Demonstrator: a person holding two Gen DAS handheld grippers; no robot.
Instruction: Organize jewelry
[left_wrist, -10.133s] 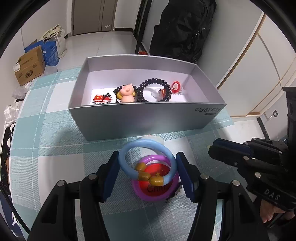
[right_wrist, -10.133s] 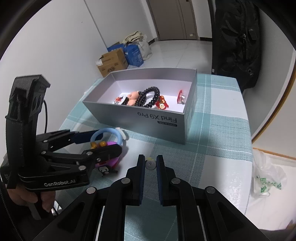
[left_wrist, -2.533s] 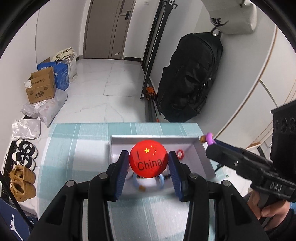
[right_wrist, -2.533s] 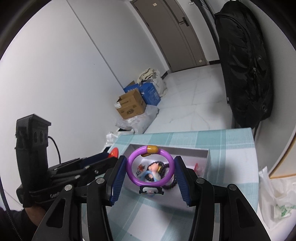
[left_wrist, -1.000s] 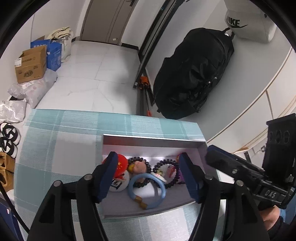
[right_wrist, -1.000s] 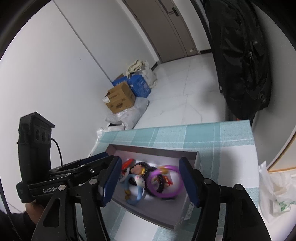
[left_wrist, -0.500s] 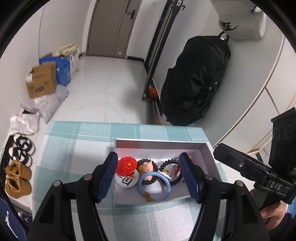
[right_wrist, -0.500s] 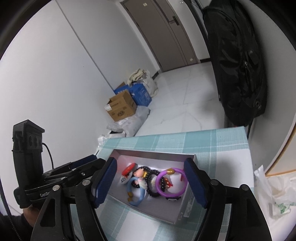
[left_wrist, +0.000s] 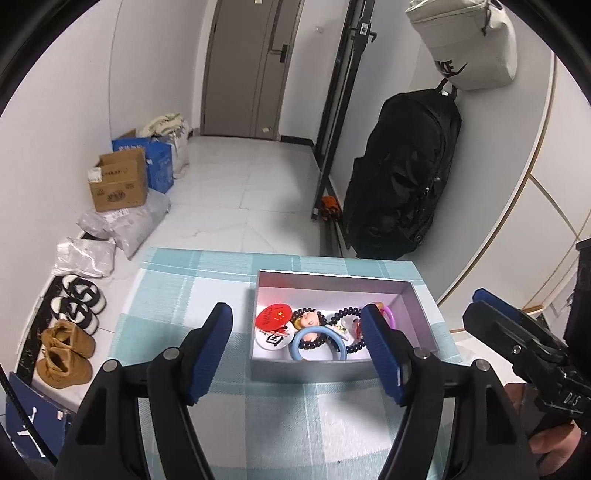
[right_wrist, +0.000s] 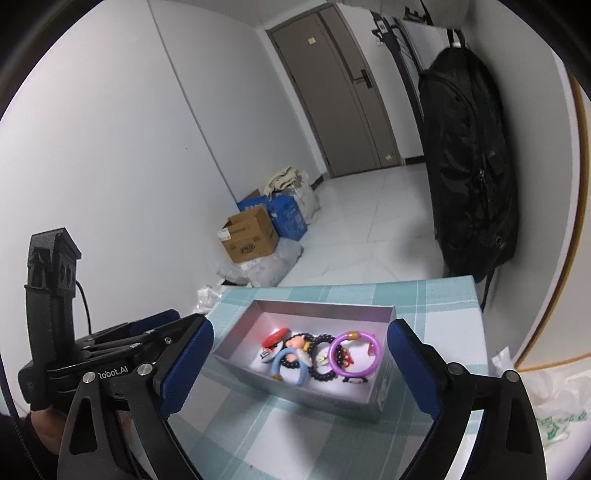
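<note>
Both grippers are hanging above the table with nothing in them: the left gripper (left_wrist: 297, 321) is holding its fingers spread wide, and the right gripper (right_wrist: 299, 341) is doing likewise. The jewelry is lying in the silver box (right_wrist: 380, 400) near the table's far edge: the purple ring (right_wrist: 355, 352) at its right end, the blue ring (left_wrist: 318, 342) against the near wall, the red badge (left_wrist: 272, 316) at the left. Judging by this, the sorting is looking finished; any retreat is best done rising clear of the box walls.
</note>
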